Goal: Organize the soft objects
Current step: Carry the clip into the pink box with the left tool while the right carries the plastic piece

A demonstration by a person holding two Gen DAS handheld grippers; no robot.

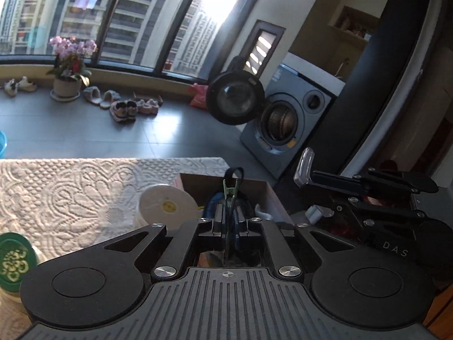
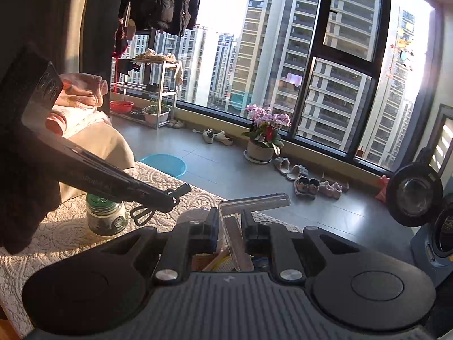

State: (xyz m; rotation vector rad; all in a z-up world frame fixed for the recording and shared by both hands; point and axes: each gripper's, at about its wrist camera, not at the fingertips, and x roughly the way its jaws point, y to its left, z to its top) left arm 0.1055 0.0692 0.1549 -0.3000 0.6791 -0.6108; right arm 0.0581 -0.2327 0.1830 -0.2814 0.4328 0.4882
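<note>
The green clip [image 1: 228, 188] with its black strap loop stands upright, pinched between the left gripper's [image 1: 229, 223] nearly closed fingers, above the open cardboard box [image 1: 266, 195] on the lace-covered counter [image 1: 70, 192]. The right gripper [image 2: 230, 226] has its fingers clamped on a clear plastic piece [image 2: 252, 201] (angled, L-shaped). Only the left view shows the tape roll [image 1: 167, 202] beside the box; only the right shows the whole green-lidded jar [image 2: 106, 215].
</note>
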